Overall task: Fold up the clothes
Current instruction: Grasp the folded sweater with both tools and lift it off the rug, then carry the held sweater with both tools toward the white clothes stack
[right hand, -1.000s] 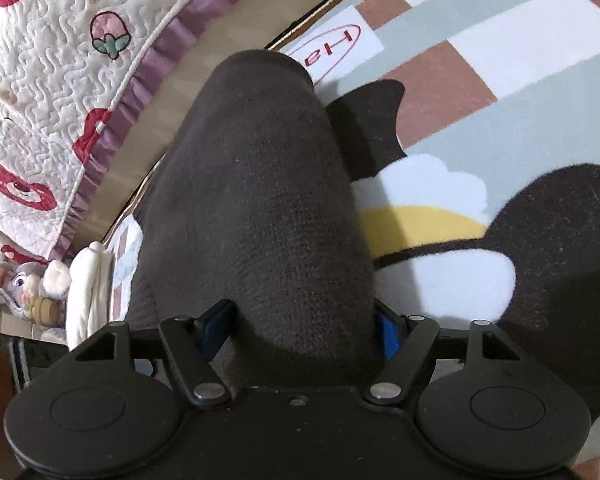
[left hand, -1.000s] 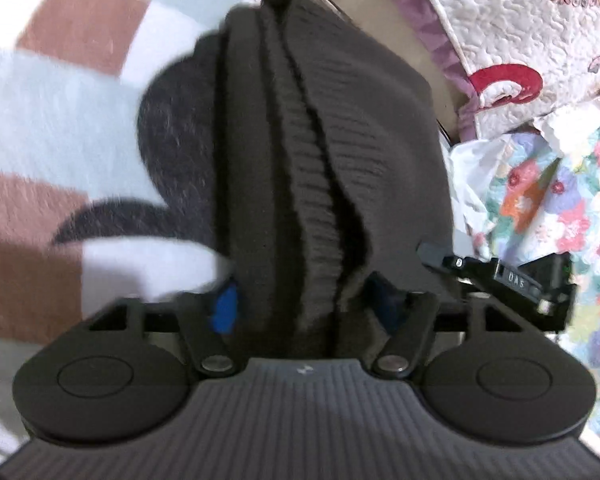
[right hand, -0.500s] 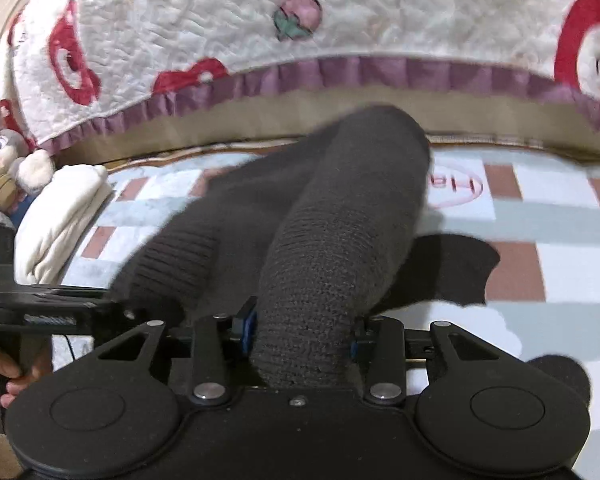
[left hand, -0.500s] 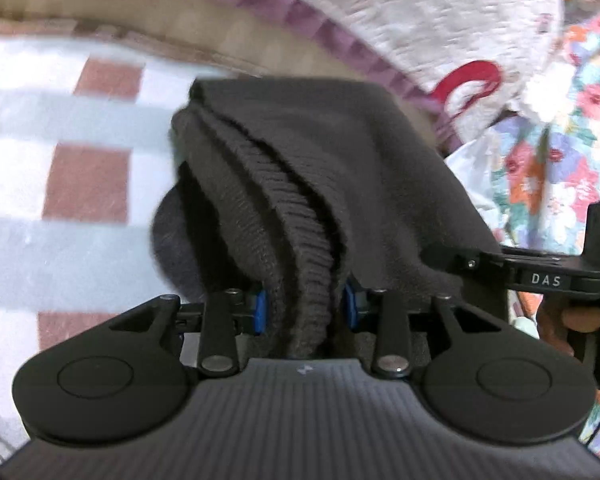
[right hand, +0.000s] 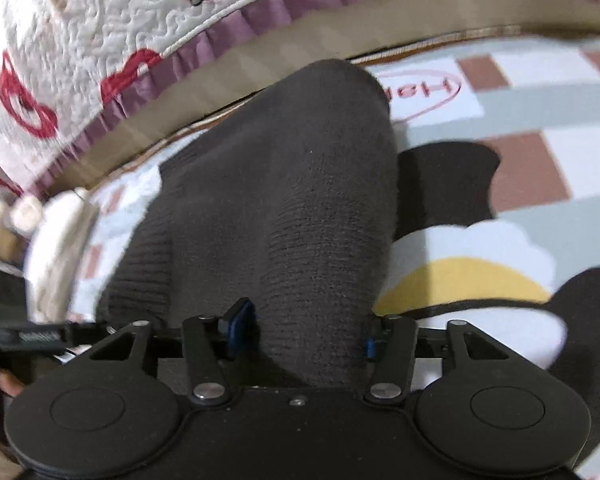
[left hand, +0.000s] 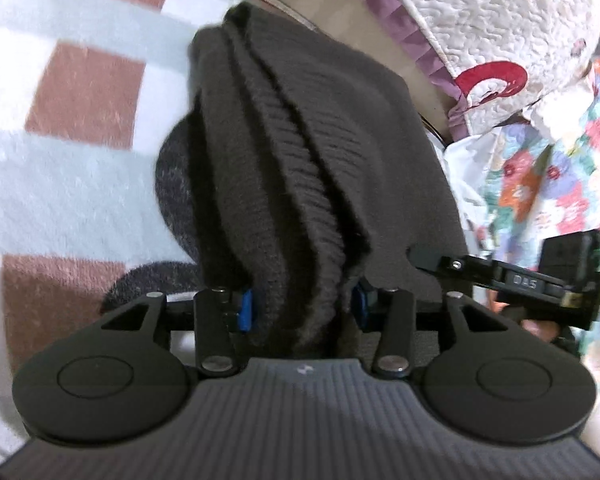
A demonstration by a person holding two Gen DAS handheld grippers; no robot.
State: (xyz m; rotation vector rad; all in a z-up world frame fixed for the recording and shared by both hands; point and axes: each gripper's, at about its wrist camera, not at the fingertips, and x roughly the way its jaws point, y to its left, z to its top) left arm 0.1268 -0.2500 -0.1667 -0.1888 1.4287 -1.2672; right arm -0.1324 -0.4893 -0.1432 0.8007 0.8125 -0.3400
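The left gripper [left hand: 302,306] pinched a bunched fold of the dark brown knit sweater [left hand: 300,152], its blue pads [left hand: 246,309] pressed into the ribbed layers. The right gripper [right hand: 300,334] likewise clamped a thick roll of the sweater [right hand: 300,200]. The garment stretched away from both grippers over the checked blanket [left hand: 60,168], which bore a cartoon print [right hand: 460,280]. Past the left gripper, to its right, the other gripper's finger [left hand: 508,278] reached in alongside the cloth. Beyond lay a quilted cover [right hand: 100,40] with purple trim and a floral fabric [left hand: 548,184].
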